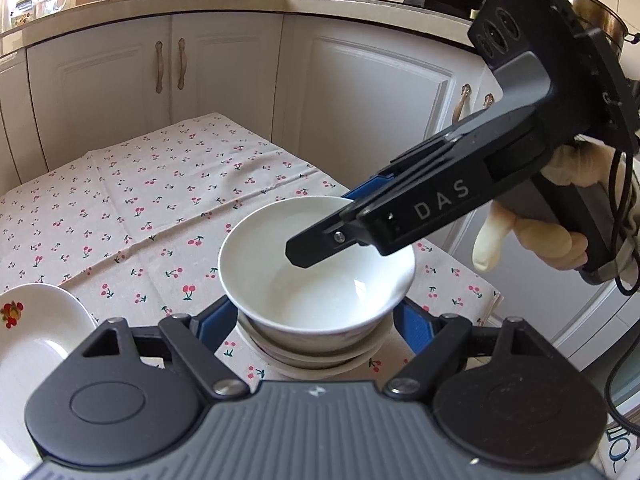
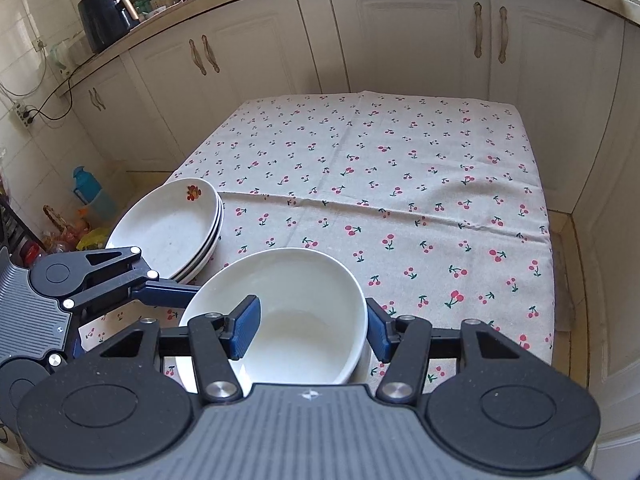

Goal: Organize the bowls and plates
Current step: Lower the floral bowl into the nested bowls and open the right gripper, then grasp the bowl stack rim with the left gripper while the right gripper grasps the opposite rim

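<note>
So the right gripper (image 2: 308,330) has its jaws spread pretty wide, straddling the rim of the top white bowl (image 2: 288,312): the left blue pad (image 2: 245,329) hangs inside the bowl, the right one sits outside the wall. There's a clear gap between pad and porcelain on the inside, so it isn't clamping anything. From the left wrist view you can see that gripper (image 1: 320,236) coming in from the right, one black finger dipping over the bowl (image 1: 316,268).

The left gripper (image 1: 316,320) is wide open too, its blue fingers on either side of the bowl stack (image 1: 312,354), down by the lower bowls. Can't tell if they actually touch.

The bowl sits nested on top of a couple of others near the front edge of the bench with the cherry-print cloth (image 2: 400,184). A stack of white plates (image 2: 172,228) with a flower decal sits just beside it, to the left.
</note>
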`<move>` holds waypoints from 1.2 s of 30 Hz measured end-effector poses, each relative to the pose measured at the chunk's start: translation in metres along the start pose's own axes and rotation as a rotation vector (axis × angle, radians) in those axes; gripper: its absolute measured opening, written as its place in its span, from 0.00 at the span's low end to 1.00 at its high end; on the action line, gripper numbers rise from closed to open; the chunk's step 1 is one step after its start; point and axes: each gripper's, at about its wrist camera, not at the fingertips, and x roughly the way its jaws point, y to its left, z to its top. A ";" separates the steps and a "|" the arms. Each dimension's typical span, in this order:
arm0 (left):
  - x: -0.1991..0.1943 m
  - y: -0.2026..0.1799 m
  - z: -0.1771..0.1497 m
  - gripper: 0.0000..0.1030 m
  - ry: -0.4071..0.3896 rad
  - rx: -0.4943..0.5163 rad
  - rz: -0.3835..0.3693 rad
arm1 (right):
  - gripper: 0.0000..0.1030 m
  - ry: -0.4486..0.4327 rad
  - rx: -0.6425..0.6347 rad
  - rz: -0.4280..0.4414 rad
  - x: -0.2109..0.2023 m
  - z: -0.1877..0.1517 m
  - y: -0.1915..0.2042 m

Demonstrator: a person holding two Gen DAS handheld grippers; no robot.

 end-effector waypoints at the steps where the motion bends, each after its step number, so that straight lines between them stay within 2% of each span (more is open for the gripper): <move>1: 0.000 0.000 0.000 0.82 0.000 0.000 0.001 | 0.60 0.001 0.005 0.003 0.001 0.000 0.000; 14: 0.002 -0.001 -0.002 0.83 0.000 0.021 0.009 | 0.62 -0.014 -0.018 -0.010 0.003 -0.005 0.003; 20: 0.005 0.001 -0.003 0.90 0.007 0.009 0.003 | 0.70 -0.029 -0.043 -0.014 0.001 -0.007 0.007; 22: 0.002 0.001 -0.003 0.91 -0.003 0.006 -0.002 | 0.83 -0.051 -0.046 -0.016 -0.005 -0.009 0.008; 25: -0.001 0.002 -0.004 0.92 -0.009 0.009 0.005 | 0.93 -0.104 -0.063 -0.061 -0.014 -0.015 0.008; 33: -0.007 0.005 -0.011 0.92 -0.009 -0.005 -0.022 | 1.00 -0.162 -0.028 -0.163 -0.028 -0.044 -0.007; 36: -0.010 0.005 -0.013 0.92 -0.011 0.002 -0.023 | 1.00 -0.164 0.017 -0.172 -0.028 -0.054 -0.017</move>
